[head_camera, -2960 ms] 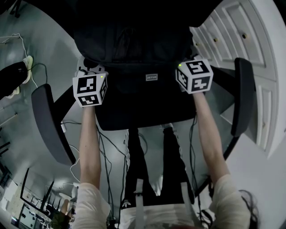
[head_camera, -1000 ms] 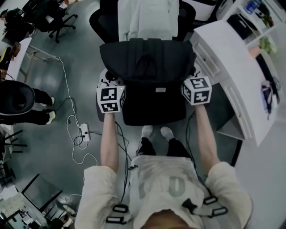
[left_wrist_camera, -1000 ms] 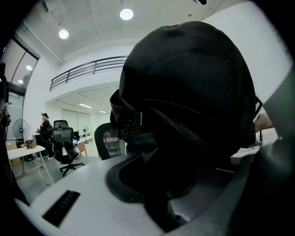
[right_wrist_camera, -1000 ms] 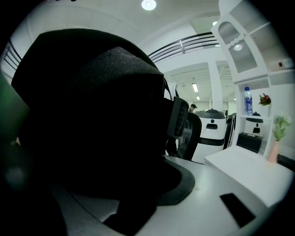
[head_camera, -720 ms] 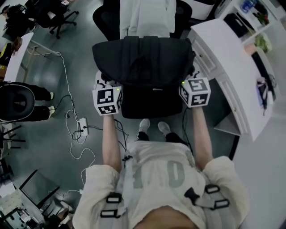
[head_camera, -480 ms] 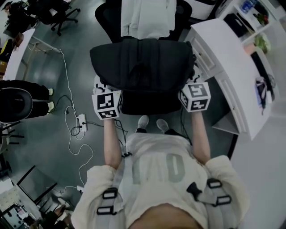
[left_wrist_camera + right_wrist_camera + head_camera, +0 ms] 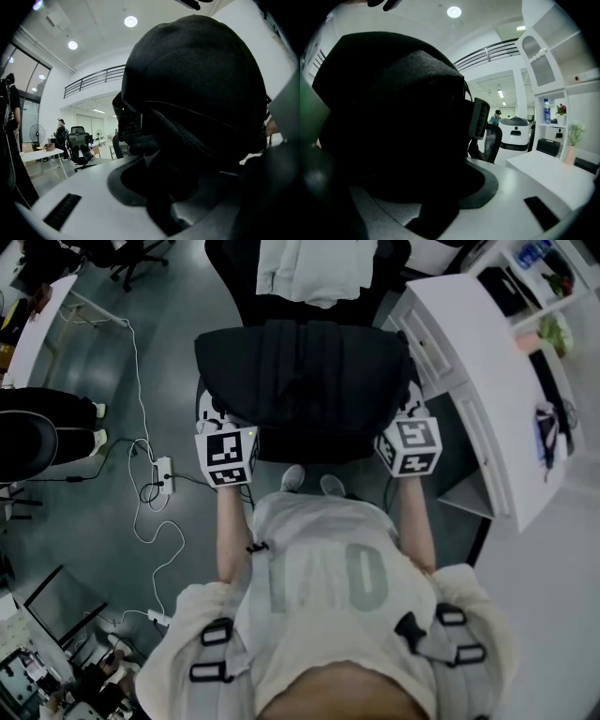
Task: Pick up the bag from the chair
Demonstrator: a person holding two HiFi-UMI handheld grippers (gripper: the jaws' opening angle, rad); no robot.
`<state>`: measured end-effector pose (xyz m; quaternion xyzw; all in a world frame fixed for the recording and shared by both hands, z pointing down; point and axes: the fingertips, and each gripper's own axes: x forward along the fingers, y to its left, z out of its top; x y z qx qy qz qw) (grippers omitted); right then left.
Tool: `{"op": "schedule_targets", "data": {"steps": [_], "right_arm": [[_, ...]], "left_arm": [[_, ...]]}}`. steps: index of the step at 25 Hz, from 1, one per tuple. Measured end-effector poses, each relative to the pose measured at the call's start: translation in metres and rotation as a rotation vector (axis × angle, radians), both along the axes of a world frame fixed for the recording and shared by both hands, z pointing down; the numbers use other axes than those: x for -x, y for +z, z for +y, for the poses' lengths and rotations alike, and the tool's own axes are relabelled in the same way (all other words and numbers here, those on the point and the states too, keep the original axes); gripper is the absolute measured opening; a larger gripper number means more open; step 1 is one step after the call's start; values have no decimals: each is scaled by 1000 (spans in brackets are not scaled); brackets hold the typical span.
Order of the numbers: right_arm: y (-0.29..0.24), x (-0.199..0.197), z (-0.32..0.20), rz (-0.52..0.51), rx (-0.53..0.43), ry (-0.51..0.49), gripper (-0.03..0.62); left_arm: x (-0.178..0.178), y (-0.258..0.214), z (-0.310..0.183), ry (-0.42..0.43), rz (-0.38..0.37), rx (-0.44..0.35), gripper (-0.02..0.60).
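A power strip [image 7: 164,472] and wires lie on the floor at the left. Next comes the left gripper [image 7: 223,442], its jaws clamped on the left side of the black bag [image 7: 305,381]. The bag hangs in the air between both grippers, in front of the chair [image 7: 309,268] with a white cloth on it. The right gripper [image 7: 409,439] has its jaws clamped on the bag's right side. A white counter [image 7: 469,362] stands at the right.

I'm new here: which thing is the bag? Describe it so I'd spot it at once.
Find the white desk, then the chair draped in white cloth beside it. The bag hangs just in front of that chair: a wide black zipped backpack, the only thing the left tool and right tool grip.
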<state>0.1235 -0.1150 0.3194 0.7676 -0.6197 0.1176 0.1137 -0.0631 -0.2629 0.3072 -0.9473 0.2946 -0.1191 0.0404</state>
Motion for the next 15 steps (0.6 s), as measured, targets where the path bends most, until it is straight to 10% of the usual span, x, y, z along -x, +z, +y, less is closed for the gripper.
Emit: {"op": "schedule_targets", "data": {"steps": [15], "right_arm": [[11, -1, 11, -7, 10, 17, 120]], "left_arm": [[1, 11, 8, 0, -20, 36, 49]]}}
